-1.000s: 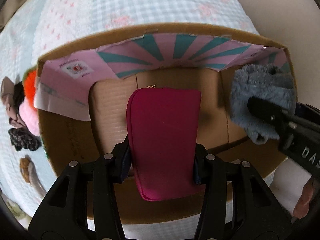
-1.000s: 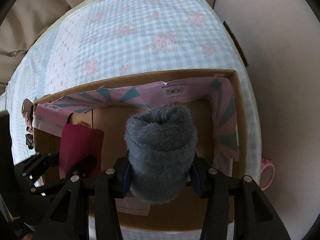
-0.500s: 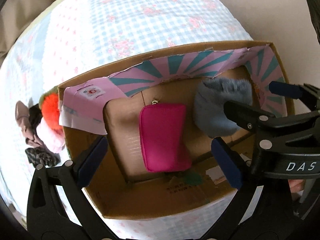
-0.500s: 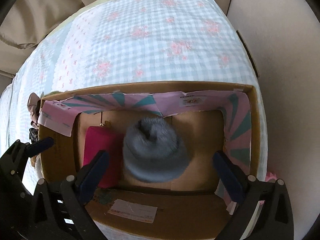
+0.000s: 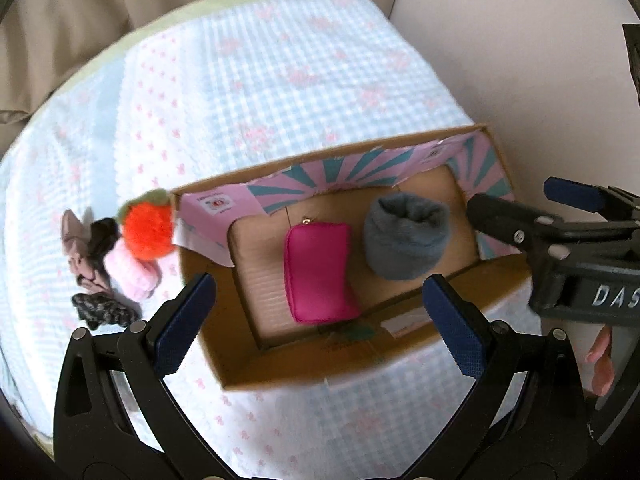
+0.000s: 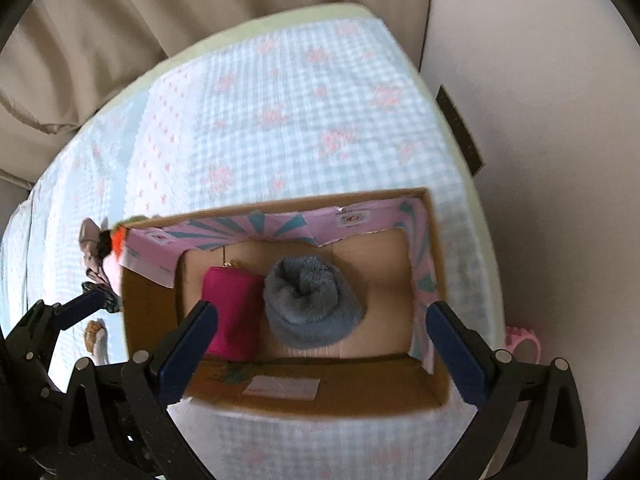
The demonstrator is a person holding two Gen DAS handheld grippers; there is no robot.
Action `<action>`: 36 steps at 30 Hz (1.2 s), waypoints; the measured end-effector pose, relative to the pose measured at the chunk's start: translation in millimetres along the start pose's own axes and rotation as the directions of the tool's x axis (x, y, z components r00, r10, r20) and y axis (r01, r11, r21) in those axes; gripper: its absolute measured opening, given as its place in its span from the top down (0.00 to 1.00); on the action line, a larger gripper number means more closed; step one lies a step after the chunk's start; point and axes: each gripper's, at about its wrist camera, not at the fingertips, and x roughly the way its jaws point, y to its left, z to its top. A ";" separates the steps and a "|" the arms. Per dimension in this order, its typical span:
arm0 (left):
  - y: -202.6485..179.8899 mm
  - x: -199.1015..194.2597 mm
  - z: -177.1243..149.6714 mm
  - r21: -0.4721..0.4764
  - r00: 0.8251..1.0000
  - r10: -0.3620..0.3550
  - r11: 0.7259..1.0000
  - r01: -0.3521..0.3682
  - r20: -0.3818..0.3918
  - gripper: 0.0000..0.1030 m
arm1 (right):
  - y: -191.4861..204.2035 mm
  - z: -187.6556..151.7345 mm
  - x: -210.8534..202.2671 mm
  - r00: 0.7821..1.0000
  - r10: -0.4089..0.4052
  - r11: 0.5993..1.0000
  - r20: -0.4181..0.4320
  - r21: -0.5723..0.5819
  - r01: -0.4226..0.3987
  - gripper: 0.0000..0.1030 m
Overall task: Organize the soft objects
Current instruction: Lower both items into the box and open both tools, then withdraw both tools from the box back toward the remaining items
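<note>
A magenta pouch (image 5: 320, 272) (image 6: 234, 312) lies flat in the cardboard box (image 5: 308, 368) (image 6: 320, 398), with a fuzzy grey-blue sock roll (image 5: 406, 236) (image 6: 312, 304) beside it on the right. My left gripper (image 5: 316, 308) hangs open above the box, nothing between its blue pads. My right gripper (image 6: 320, 332) is also open and empty above the box; it shows at the right edge of the left wrist view (image 5: 540, 208). Left of the box lies a pile of soft things: an orange pompom (image 5: 148, 232), a pink fluffy piece (image 5: 132, 276), dark scrunchies (image 5: 100, 308).
The box sits on a bed with a blue checked, pink-flowered cover (image 5: 260, 80) (image 6: 280, 100). Beige curtains (image 6: 120, 20) hang behind and a pale wall (image 6: 540, 120) runs along the right. A pink object (image 6: 524, 340) lies by the wall. A small brown item (image 6: 94, 330) lies left of the box.
Both grippers opened, letting go of the pouch and the sock roll, which now rest in the box. Both then rose, so the box looks smaller.
</note>
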 end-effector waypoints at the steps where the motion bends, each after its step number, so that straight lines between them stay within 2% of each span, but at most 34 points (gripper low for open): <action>1: 0.2 -8.7 -1.8 0.001 1.000 -0.003 1.000 0.003 0.014 0.00 | 1.6 -0.8 -9.7 1.000 -0.005 1.000 0.014 0.004 0.005 0.00; 8: 10.7 -82.9 -22.1 -0.010 0.993 -0.021 1.000 0.023 0.120 0.00 | 15.4 -16.7 -89.7 0.992 -0.041 0.999 0.123 0.019 0.039 0.00; 10: 14.8 -107.2 -31.1 -0.015 0.987 -0.028 0.999 0.031 0.160 0.00 | 21.4 -25.6 -115.4 0.985 -0.062 0.998 0.161 0.025 0.059 0.00; 13: 25.3 -143.7 -49.0 -0.022 0.975 -0.001 1.000 0.007 0.223 0.00 | 31.7 -41.3 -146.9 0.976 -0.081 0.997 0.201 0.032 0.076 0.00; 16: 42.9 -179.8 -69.5 -0.051 0.960 0.026 0.999 -0.012 0.278 0.00 | 42.3 -56.7 -168.7 0.970 -0.073 0.997 0.232 0.024 0.069 0.00; 19: 61.0 -204.4 -86.8 -0.091 0.949 0.042 0.996 -0.014 0.313 0.00 | 60.1 -76.9 -191.3 0.958 -0.028 0.999 0.285 -0.017 0.035 0.00; 27: 110.5 -254.5 -135.2 -0.162 0.920 0.089 0.986 -0.029 0.381 0.00 | 109.6 -107.8 -216.8 0.933 0.012 0.994 0.359 -0.104 0.027 0.00; 31: 147.4 -270.8 -159.0 -0.223 0.905 0.130 0.974 -0.041 0.405 0.00 | 138.7 -113.2 -218.6 0.921 0.071 0.988 0.383 -0.155 -0.012 0.00; 36: 202.0 -275.1 -188.2 -0.289 0.902 0.178 0.955 -0.063 0.393 0.00 | 191.3 -110.5 -213.3 0.911 0.152 0.966 0.385 -0.254 -0.054 0.00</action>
